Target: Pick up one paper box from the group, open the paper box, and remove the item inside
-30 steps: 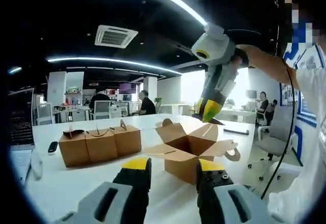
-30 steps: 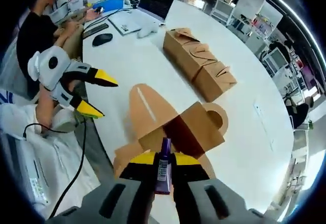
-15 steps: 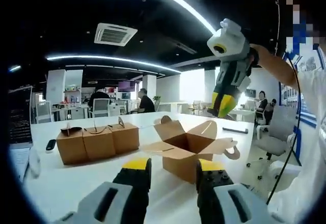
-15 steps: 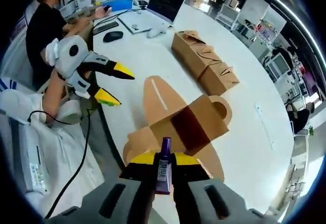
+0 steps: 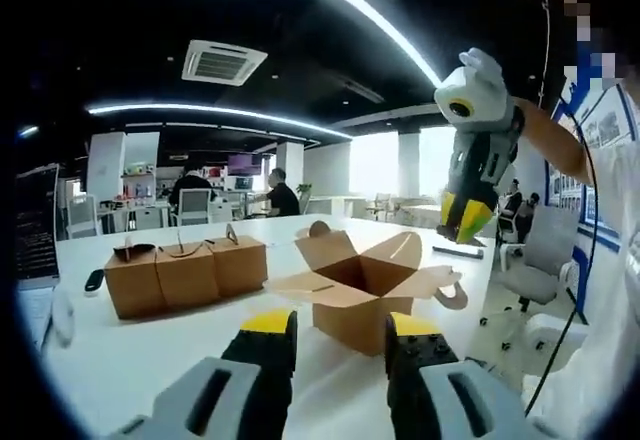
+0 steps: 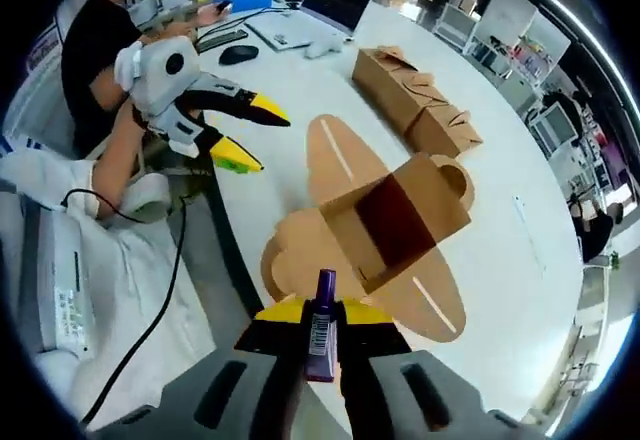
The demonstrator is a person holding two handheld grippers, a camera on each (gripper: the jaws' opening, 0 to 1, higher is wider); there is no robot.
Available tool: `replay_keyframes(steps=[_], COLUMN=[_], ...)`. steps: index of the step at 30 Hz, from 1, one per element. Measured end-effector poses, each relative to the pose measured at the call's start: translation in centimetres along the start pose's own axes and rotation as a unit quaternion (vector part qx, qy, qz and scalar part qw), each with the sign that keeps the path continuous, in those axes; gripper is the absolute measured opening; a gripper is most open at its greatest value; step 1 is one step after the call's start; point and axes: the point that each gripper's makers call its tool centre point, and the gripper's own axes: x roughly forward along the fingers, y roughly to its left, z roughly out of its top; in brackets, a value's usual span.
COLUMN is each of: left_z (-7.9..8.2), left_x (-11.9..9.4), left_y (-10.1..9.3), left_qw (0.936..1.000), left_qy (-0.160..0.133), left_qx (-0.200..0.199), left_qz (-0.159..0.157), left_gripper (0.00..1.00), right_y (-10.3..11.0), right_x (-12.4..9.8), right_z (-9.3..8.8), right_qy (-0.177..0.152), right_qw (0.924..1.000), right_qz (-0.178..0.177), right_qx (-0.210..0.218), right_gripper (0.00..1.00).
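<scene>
Left gripper view: left gripper has its jaws spread apart, nothing between them. The opened paper box sits just past the tips, closed boxes off left.

Right gripper view: right gripper is clamped on a small purple item, maybe a tube; the opened box is beyond the tips.

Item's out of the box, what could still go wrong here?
1. The right hand-held gripper pinches the small purple item by a narrow strip, so it might slip.
2. It hangs above the open paper box, so a drop could land back inside.
3. That box sits near the table edge, where a nudge may tip it off.
</scene>
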Motion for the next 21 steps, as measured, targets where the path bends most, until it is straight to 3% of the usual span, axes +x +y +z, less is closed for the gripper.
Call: replay_keyframes(steps=[12,21], left_z=[-0.3,-0.4], left_x=[0.3,0.3], left_y=[-0.5,-0.2], left_qw=[1.0,1.0], left_qy=[0.005,0.005], left_qx=[0.0,-0.002], left_qz=[-0.006,-0.003], left_gripper=[0.37,0.37], right_y=[2.0,3.1], right_x=[1.8,3.7], right_z=[-3.1,-3.9], right_qy=[0.025,0.036], right_qw=[0.9991,0.9979], right_qz=[0.019,0.037], right_qx=[-0.026,-0.038], right_gripper=[0.12,0.12])
